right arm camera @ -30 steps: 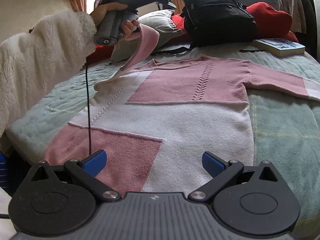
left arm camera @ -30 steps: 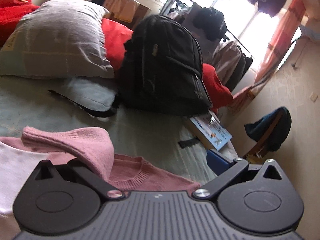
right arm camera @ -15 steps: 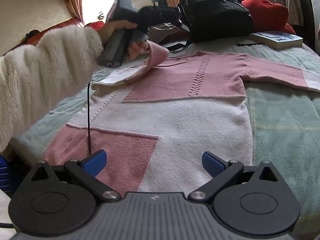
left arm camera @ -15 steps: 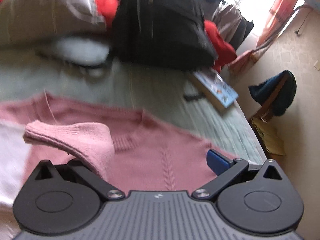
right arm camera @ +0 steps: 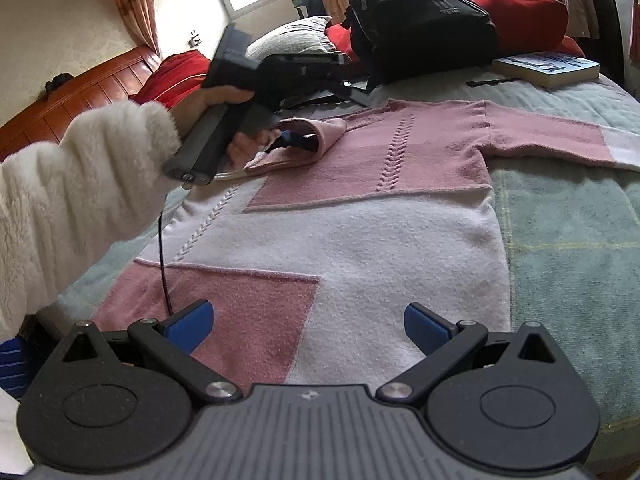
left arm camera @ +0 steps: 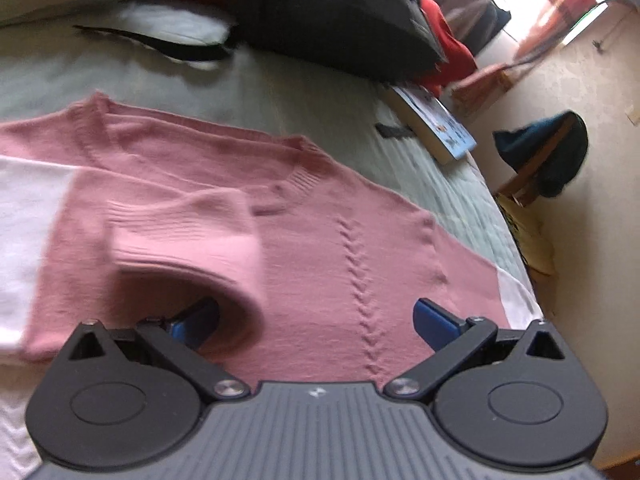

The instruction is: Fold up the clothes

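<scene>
Left tool [left arm camera: 316, 316] with its blue fingers spread wide, hovering low over the pink chest of the sweater [left arm camera: 340, 248]. Sleeve cuff [left arm camera: 188, 248] draped over the left finger [left arm camera: 196, 320], curling round it like a hood; not pinched, since the other finger [left arm camera: 436, 320] stands well apart and bare. Seen from the right wrist, the same tool [right arm camera: 296, 140] held in a hand [right arm camera: 208, 104] with a fluffy white sleeve [right arm camera: 72, 184], the cuff [right arm camera: 316, 136] folded in over the sweater's chest, a thin black cable [right arm camera: 162, 256] hanging from the handle.

Right tool [right arm camera: 308, 326] also wide open, gripping nothing, poised just above the hem end of the sweater [right arm camera: 340, 240], over the border of a pink patch and the white band.

Sweater spread flat, front up, on the pale green bed [right arm camera: 568, 248], neckline toward the pillows, the far sleeve [right arm camera: 560, 140] stretched straight out to the side, pink turning white near its end.

Beyond the neckline: black backpack [right arm camera: 416, 20], its strap [left arm camera: 160, 44] trailing on the cover, grey pillow [right arm camera: 296, 36], red cushions [right arm camera: 520, 12], and a paperback book [right arm camera: 548, 68] lying near the bed's edge. Off the bed, in the blurred left-wrist view, dark cloth slung over a wooden chair [left arm camera: 544, 160].
</scene>
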Tool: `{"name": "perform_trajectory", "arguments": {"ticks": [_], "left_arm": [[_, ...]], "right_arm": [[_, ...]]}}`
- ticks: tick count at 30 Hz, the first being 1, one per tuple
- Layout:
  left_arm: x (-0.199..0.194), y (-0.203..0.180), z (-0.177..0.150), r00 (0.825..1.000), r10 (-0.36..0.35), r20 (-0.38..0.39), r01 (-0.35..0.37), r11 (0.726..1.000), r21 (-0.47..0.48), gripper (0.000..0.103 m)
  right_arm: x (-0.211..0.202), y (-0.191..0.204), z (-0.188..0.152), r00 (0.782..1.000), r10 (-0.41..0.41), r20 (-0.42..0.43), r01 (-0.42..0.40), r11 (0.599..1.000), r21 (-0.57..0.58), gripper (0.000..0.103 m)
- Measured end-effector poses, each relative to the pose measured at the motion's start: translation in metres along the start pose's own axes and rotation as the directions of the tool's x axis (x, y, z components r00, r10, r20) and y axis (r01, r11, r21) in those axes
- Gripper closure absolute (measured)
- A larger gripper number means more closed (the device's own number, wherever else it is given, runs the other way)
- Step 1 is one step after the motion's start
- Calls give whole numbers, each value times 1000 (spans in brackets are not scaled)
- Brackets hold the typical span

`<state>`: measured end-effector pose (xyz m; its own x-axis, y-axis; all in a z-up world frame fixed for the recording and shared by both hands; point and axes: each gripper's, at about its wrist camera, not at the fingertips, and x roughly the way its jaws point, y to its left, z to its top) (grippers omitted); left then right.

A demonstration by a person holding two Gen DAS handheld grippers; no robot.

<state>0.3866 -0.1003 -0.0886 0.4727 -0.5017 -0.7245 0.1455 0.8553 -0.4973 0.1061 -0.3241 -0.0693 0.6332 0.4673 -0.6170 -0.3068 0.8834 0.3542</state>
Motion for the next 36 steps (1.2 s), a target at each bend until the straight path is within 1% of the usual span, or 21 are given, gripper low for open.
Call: {"name": "perform_trajectory", "arguments": {"ticks": [2, 4, 7, 10, 14, 17, 19, 23, 29, 31, 33, 34, 35, 36], "left_arm": [[-5, 8, 2, 999, 36, 36, -35, 999, -31, 1], [-6, 13, 7, 999, 16, 51, -12, 997, -73, 1], [-7, 2, 12, 996, -31, 86, 37, 997, -72, 1], [-8, -21, 14, 990, -83, 114, 83, 997, 4, 1], [-4, -49, 9, 980, -179, 85, 173, 982, 73, 1], [-3, -61, 1, 980, -188, 61, 178, 974, 136, 1], [-7, -61, -3, 983, -176, 50, 166, 973, 160, 1], [-32, -46, -5, 988, -140, 57, 128, 976, 178, 1], [-110, -14, 8, 994, -43, 99, 23, 980, 196, 1], [-138, -5, 11, 995, 17, 99, -38, 976, 215, 1], [-158, 5, 9, 993, 82, 86, -101, 964, 244, 1], [-165, 12, 5, 991, 101, 86, -120, 959, 256, 1], [-171, 21, 0, 990, 112, 84, -130, 956, 262, 1], [-174, 32, -7, 991, 108, 79, -124, 959, 256, 1]], "right_arm": [[1, -1, 1, 1000, 4, -1, -4, 1000, 6, 0], [3, -1, 1, 1000, 4, -5, -4, 1000, 12, 0], [4, -1, 0, 1000, -4, -10, 4, 1000, 13, 0], [6, 0, 0, 1000, -16, -18, 16, 1000, 17, 0], [7, 1, -1, 999, -23, -26, 24, 1000, 20, 0], [6, 3, -2, 999, -36, -30, 36, 999, 21, 0], [5, 3, -2, 999, -42, -31, 42, 999, 24, 0], [6, 6, 0, 998, -52, -31, 53, 998, 25, 0], [12, 15, 3, 997, -64, -40, 65, 998, 23, 0], [15, 20, 5, 998, -57, -41, 58, 998, 31, 0], [20, 24, 6, 998, -49, -46, 51, 998, 43, 0], [23, 26, 6, 998, -45, -48, 47, 998, 49, 0], [25, 28, 6, 998, -45, -53, 48, 997, 56, 0], [29, 29, 6, 997, -51, -63, 55, 997, 62, 0]]}}
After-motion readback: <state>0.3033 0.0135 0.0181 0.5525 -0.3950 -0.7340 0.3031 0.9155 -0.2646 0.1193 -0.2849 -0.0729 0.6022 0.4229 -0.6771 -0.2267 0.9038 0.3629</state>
